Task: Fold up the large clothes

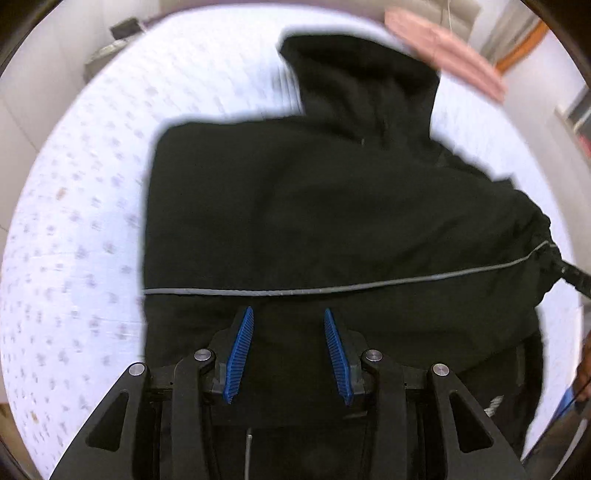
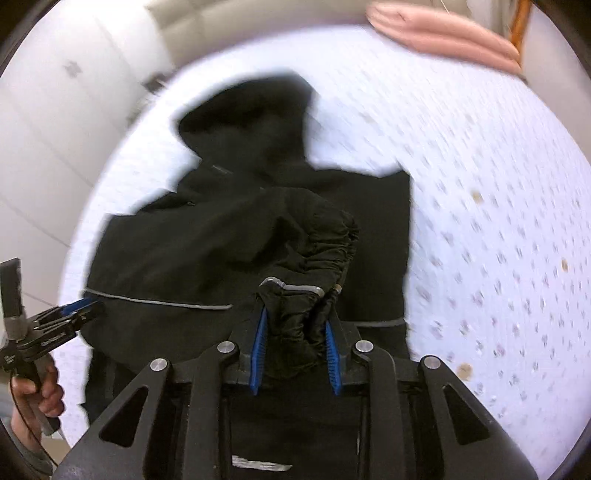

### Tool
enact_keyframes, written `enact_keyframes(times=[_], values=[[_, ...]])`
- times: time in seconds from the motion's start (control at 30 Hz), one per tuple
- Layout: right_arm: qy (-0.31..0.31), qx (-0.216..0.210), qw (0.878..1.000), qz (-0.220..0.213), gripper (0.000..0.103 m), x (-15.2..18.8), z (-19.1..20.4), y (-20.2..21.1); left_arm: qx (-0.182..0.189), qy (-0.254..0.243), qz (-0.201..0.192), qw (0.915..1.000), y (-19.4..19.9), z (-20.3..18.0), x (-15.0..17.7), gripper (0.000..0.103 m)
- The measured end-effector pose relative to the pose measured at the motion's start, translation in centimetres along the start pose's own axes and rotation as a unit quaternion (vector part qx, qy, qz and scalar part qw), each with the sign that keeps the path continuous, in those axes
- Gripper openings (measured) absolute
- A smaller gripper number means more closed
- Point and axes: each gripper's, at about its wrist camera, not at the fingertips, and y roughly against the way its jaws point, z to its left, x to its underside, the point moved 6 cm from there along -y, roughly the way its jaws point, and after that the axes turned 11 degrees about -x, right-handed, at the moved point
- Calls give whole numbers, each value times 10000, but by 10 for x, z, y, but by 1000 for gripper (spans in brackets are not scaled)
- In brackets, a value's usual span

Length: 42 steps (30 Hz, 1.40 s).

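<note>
A black hooded jacket (image 1: 314, 206) with a thin grey reflective stripe (image 1: 332, 290) lies on a white patterned bed, hood toward the far side. My left gripper (image 1: 289, 317) is open and empty, hovering over the jacket's lower part. My right gripper (image 2: 295, 314) is shut on a bunched fold of the jacket's (image 2: 236, 236) elastic-cuffed edge and holds it lifted above the body. The left gripper also shows in the right wrist view (image 2: 79, 308), at the jacket's left edge.
The bed sheet (image 2: 498, 258) is white with small grey motifs and a few brown spots. A pink folded cloth (image 2: 443, 33) lies at the bed's far edge. White wall or cabinet panels (image 2: 55, 110) stand on the left. A hand (image 2: 40, 391) holds the left tool.
</note>
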Motion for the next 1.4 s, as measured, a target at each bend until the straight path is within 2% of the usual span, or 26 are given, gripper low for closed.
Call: enact_keyframes(times=[0.07, 0.13, 0.2, 0.3, 0.4, 0.43, 0.5, 0.6, 0.7, 0.77, 0.9, 1.03, 1.17, 1.23, 1.3, 1.4], values=[[-222, 86, 9992, 316, 35, 14, -20, -29, -377, -226, -41, 9990, -11, -11, 1, 42], [-345, 77, 9988, 331, 35, 22, -27, -43, -605, -420, -139, 9972, -10, -18, 2, 45], [-308, 139, 9990, 302, 35, 21, -25, -42, -652, -471, -191, 9966, -8, -19, 3, 45], [-238, 252, 9987, 383, 40, 20, -19, -29, -479, -355, -295, 9978, 6, -13, 2, 45], [-19, 454, 9989, 102, 52, 12, -1, 4, -384, -162, -507, 9978, 29, 0, -1, 45], [96, 434, 9990, -98, 61, 9, 8, 17, -315, -74, -602, 9977, 37, 6, -2, 45], [240, 317, 9987, -334, 72, 5, 22, 31, -262, 80, -654, 9975, 43, 12, -3, 46], [397, 246, 9987, -213, 70, -2, 40, 10, -398, 208, -451, 9980, 26, 15, -9, 45], [320, 526, 9980, 129, 51, 1, 30, -29, -431, 266, -266, 9984, 2, 19, -4, 45], [264, 773, 9960, 375, 49, 4, 15, -50, -520, 78, -190, 9984, -10, 15, -2, 45], [516, 1034, 9921, 485, 51, 6, 18, -61, -834, -159, -211, 9962, -21, 4, -1, 46], [431, 987, 9933, 415, 51, 5, 21, -67, -833, -68, -254, 9962, -24, -3, -4, 46], [371, 983, 9932, 502, 51, 8, 18, -56, -772, -212, -264, 9964, -11, -4, -4, 46], [224, 895, 9940, 591, 52, 5, 24, -42, -497, -212, -389, 9978, 15, 2, -14, 46], [9, 480, 9978, 455, 52, -5, 34, -18, -353, -222, -575, 9975, 36, 10, -29, 46], [-105, 175, 9997, 119, 54, -38, 44, 16, -188, -277, -909, 9953, 67, 22, -82, 46]])
